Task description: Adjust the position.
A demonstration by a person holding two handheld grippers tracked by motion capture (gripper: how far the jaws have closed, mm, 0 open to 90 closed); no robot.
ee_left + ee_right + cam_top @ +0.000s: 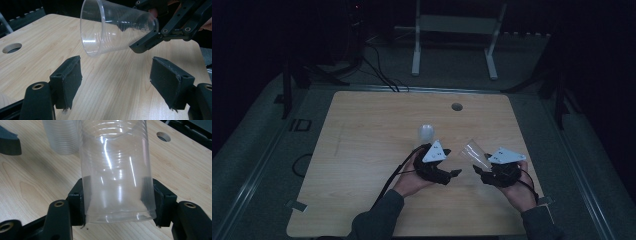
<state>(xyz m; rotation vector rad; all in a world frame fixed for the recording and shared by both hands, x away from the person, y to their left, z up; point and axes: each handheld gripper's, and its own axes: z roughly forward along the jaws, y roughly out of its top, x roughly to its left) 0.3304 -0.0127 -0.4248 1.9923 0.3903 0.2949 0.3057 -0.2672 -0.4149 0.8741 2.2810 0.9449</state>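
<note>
The right hand-held gripper [117, 202] clasped a clear ribbed plastic cup [116, 170] above the pale wooden desk [362, 150]. The left hand-held gripper [116, 80] gaped, empty. The room lay dark.

The left gripper [455, 173] hovers with jaws spread wide and nothing between them, just beside the clear ribbed plastic cup [475, 153]; the right gripper [117, 195] clamps that cup's base, holding it tilted above the light wooden table [362, 150].

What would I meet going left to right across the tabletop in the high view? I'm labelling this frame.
Left gripper with open jaws → clear cup, tilted and off the table → right gripper clamping that cup's base. The frosted cup stack sits above the left gripper, so its place is unclear.
</note>
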